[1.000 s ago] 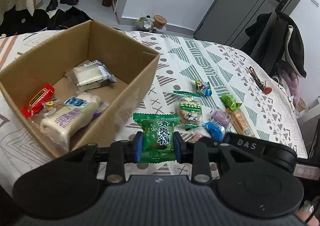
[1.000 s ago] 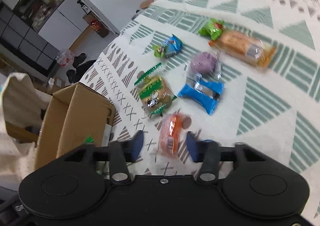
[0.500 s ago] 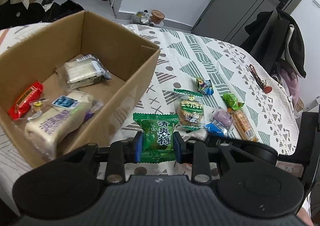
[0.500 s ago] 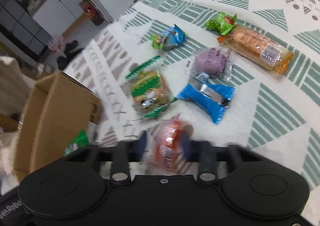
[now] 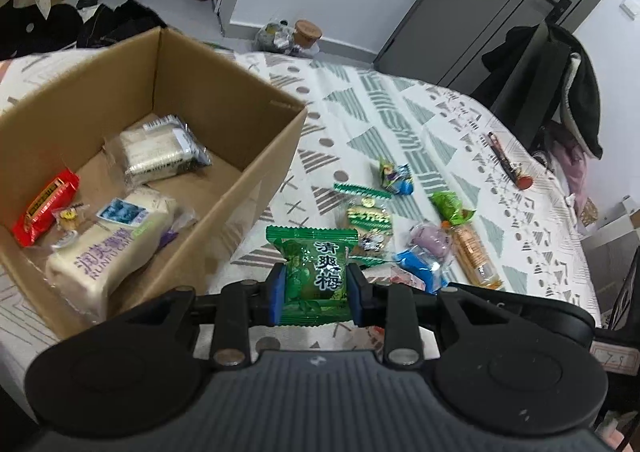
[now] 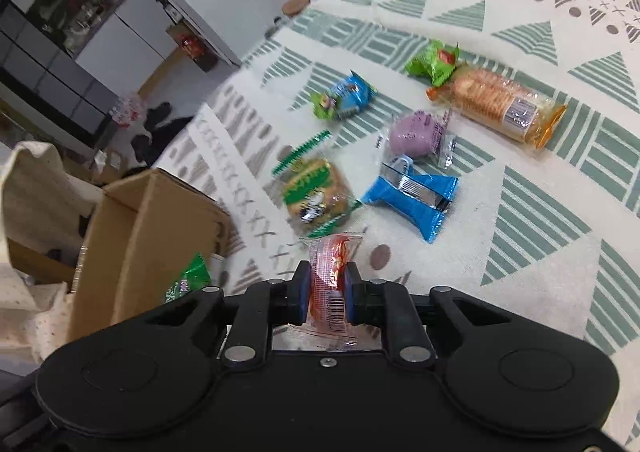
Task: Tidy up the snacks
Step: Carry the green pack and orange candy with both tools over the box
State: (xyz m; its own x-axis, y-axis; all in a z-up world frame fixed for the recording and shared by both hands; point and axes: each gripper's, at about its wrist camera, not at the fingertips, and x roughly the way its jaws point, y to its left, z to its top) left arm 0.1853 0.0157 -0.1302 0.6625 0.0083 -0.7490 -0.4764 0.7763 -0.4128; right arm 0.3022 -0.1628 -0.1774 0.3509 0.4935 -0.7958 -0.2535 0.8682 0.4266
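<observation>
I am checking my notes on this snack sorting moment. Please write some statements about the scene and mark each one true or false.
1. The left tool grips a green plum candy packet. True.
2. The right tool is open and holds nothing. False: it is shut on an orange-red clear-wrapped snack.
3. The brown cardboard box already holds several snacks. True.
4. The blue foil packet lies inside the box. False: it lies on the patterned cloth.
5. The long orange cracker pack lies on the cloth. True.

Green plum packet (image 5: 316, 272) upright beside open cardboard box (image 5: 224, 108); orange packet (image 6: 330, 276) upright.
</observation>
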